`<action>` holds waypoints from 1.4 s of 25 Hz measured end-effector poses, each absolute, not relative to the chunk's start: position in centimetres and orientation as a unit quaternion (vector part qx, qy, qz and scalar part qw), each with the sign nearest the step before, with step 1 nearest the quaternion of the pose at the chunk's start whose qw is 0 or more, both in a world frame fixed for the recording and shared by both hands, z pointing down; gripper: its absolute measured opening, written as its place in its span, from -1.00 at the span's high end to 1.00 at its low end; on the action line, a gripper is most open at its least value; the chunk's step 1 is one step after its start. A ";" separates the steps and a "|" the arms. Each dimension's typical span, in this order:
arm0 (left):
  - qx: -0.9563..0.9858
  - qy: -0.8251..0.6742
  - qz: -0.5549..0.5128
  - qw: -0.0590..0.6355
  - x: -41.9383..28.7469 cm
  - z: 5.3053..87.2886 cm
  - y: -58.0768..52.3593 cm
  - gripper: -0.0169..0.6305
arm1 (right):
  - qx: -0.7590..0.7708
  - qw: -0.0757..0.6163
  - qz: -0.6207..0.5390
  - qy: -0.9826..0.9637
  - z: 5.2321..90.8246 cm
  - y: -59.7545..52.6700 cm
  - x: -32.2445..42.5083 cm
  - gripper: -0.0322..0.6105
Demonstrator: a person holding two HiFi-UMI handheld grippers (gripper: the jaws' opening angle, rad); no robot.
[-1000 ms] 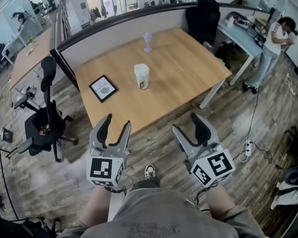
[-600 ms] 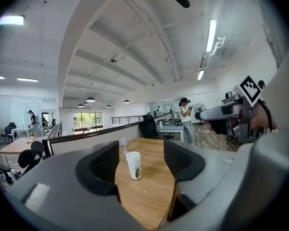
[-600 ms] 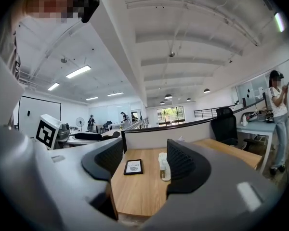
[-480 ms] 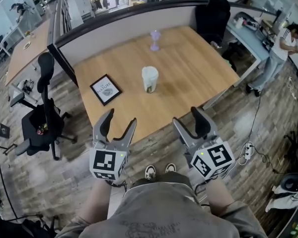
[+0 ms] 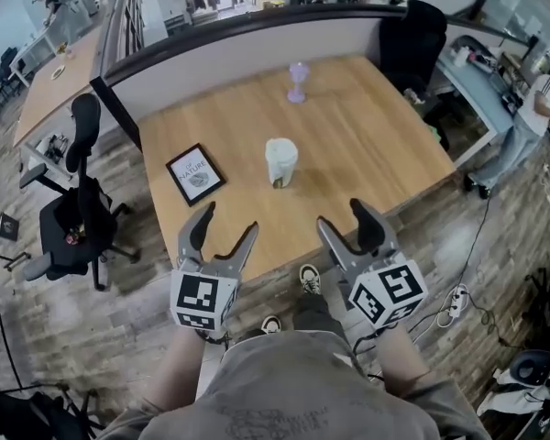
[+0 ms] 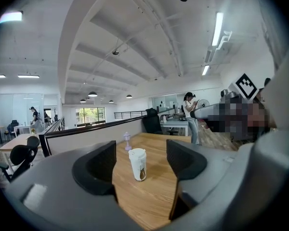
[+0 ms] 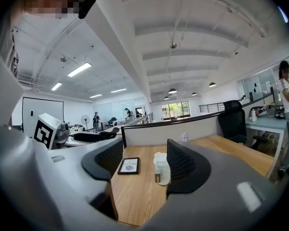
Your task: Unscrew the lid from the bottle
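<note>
head view: see a white bottle [image 5: 281,165] upright near the middle of the wooden table [image 5: 376,145]; has its lid [image 5: 280,145] on top, not yet off; see also a framed picture [image 5: 195,173] flat on the wood to the left, well apart from it; and a small purple thing [image 5: 298,81] over by the far side; find the left gripper [image 5: 227,220] and the right gripper [image 5: 344,216] up in the air at the near side of the table; touching nothing, well apart from the bottle.

left gripper view: open wide, just been opening; nothing held, only air in the gap; look through the gap to the bottle [image 6: 137,164], far off on bare wood.

right gripper view: open fairly wide too, and empty; look ahead to the bottle [image 7: 162,169], far off, right by the edge of the right-hand jaw; picture off to the left.

a guess about the bottle: looks smooth and hard, maybe plastic; so likely light and a bit slippery; might tip or slide if pushed from one side; best to pinch the body round the middle or lower with one gripper, to stop it turning; then grab the lid by its rim with the other and twist; squeeze firmly, not too hard; need to get closer first.
</note>
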State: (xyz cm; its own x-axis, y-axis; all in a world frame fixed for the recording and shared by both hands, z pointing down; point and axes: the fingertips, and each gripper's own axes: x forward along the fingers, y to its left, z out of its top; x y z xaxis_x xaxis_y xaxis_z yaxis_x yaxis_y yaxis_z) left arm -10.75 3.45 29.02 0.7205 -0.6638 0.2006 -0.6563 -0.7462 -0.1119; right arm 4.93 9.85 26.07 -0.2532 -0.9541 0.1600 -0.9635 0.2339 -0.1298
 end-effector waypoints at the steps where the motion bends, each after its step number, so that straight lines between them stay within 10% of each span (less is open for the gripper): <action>1: -0.926 0.359 -0.118 0.013 -10.5 29.3 2.9 -0.06 | 0.605 0.024 0.104 -0.789 26.3 9.0 5.2 0.05; 35: -0.878 0.433 -0.197 -0.055 1.8 41.2 -11.6 -0.37 | 0.421 0.076 0.155 -0.891 34.1 -14.0 12.5 0.05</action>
State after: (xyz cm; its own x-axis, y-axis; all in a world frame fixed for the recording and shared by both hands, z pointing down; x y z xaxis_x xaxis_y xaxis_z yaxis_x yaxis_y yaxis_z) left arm 1.81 -11.64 41.24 0.5470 -0.7389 0.3936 -0.7825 -0.6184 -0.0735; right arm 12.50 -14.01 34.10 -0.6343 -0.7259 0.2660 -0.7731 0.5981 -0.2113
